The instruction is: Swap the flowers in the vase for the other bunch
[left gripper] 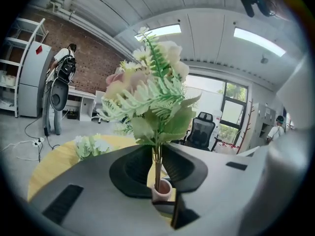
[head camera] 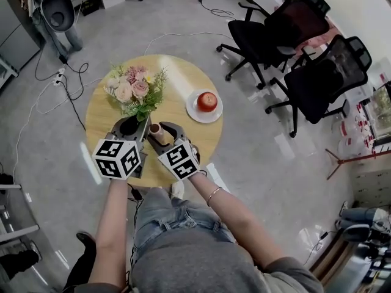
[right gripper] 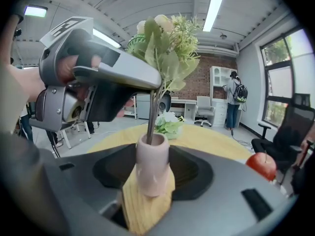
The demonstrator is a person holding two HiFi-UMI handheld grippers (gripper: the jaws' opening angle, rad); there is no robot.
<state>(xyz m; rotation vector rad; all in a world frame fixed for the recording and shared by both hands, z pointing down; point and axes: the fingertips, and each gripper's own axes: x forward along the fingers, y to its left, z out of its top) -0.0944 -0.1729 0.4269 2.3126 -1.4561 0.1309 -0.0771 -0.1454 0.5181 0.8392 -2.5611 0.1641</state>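
**Stems Upright in the Vase Mouth, Left Hand-Held Gripper Directly Above**

On the round wooden worktop [head camera: 183, 78] a pink-and-cream bunch [head camera: 134, 90] was carried, its heads spread well above the two tools. A second bunch [left gripper: 91, 146], paler and greener, was seen lying flat on the worktop beyond, well apart from the vase.

The left hand-held gripper [left gripper: 158, 156] was pinched on the stems [left gripper: 157, 173] of the carried bunch, below the foliage. The right hand-held gripper [right gripper: 153, 176] was pressed on the pink vase [right gripper: 152, 161], one pad on each side of its body, so that the vase was kept standing on the worktop near the person's edge.

The lower ends of the stems were found inside the vase mouth, and the long axis of the stems ran close to upright, in line with the vase. The left hand-held gripper was placed just above the rim, the right one level with the vase body beneath it.

The next move was judged to run along that upright line. Any sideways pull by the left hand-held gripper would probably be passed to the rim and could tip the vase.
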